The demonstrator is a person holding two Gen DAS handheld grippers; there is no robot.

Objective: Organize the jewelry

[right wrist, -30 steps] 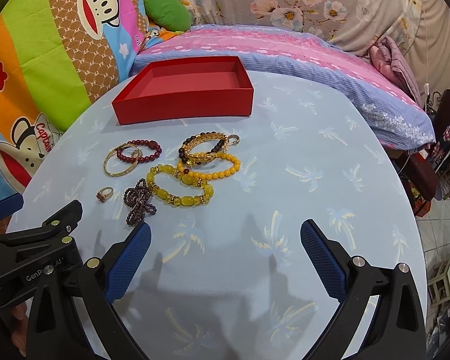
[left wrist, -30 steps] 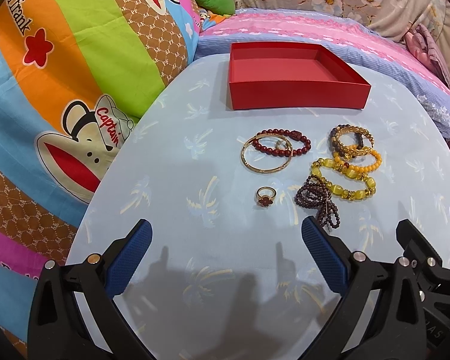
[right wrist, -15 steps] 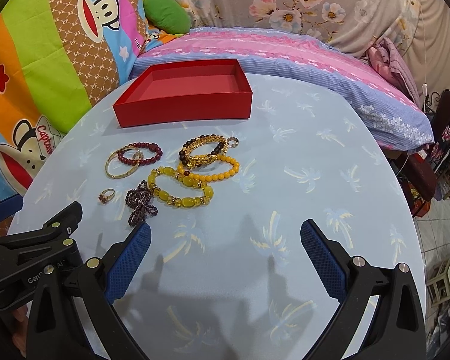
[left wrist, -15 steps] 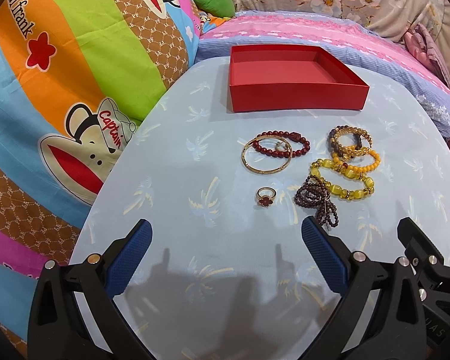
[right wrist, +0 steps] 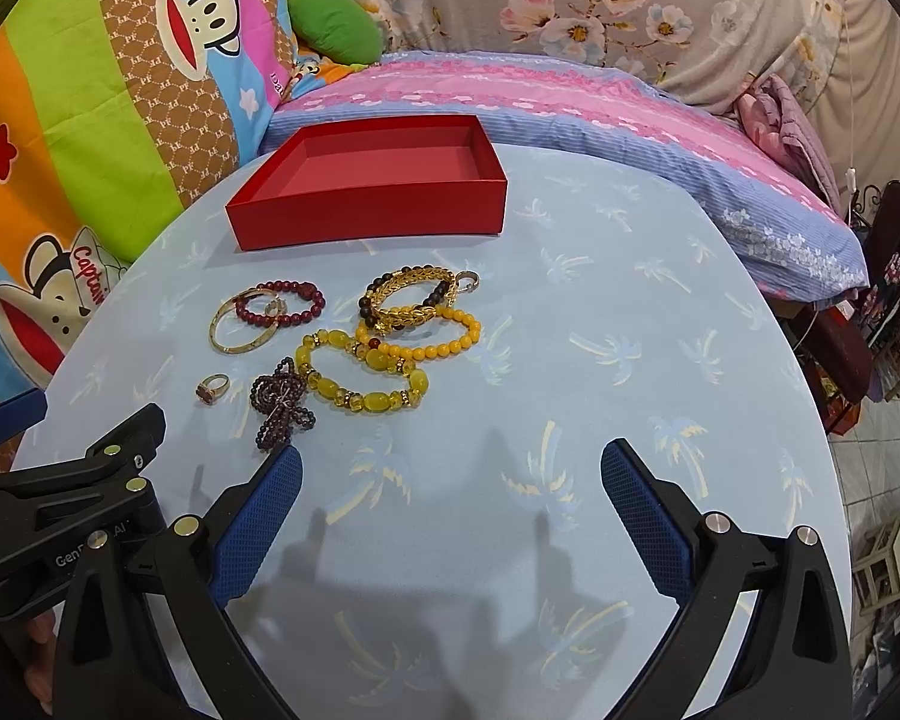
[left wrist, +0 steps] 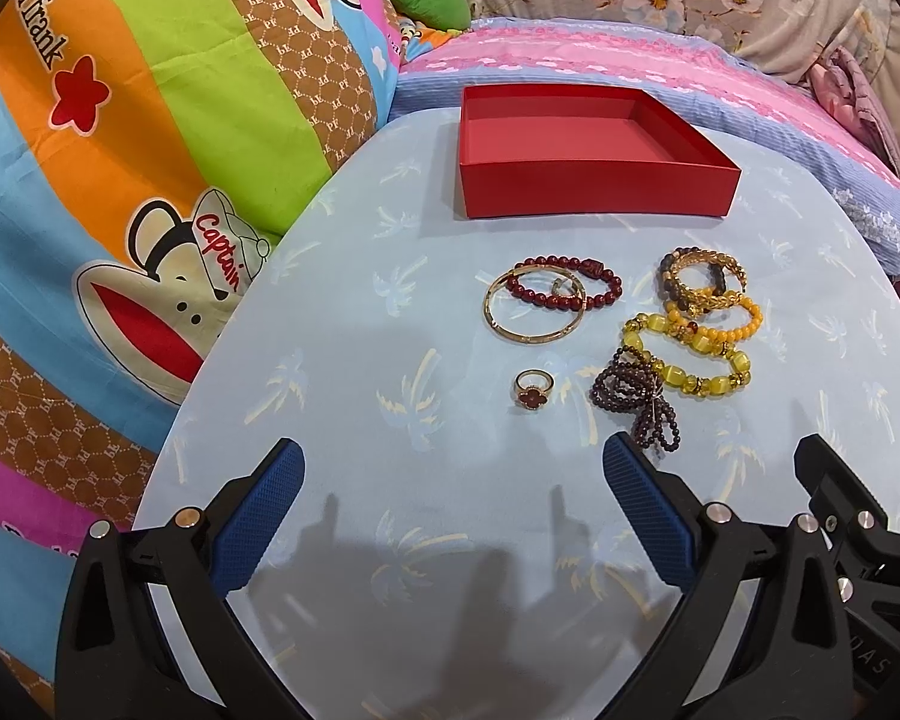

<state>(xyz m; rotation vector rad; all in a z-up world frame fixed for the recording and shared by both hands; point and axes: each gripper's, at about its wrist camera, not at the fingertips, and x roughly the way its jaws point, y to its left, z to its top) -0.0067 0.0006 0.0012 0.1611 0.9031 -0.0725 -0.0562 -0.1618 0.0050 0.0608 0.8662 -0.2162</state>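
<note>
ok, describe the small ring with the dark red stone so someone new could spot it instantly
Start at the red box at the far side of the blue palm-print table, then come toward the camera past the thin gold bangle overlapping the dark red bead bracelet. The ring lies alone just nearer than the bangle, left of the knotted garnet-coloured bead strand. It is far smaller than those bracelets, with one dark red stone.

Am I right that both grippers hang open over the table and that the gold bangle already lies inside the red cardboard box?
Not quite. The left gripper and right gripper are open, but the red cardboard box holds nothing. The gold bangle lies on the pale blue tablecloth in front of the box, overlapping the dark red bead bracelet. The left wrist view shows it.
</note>
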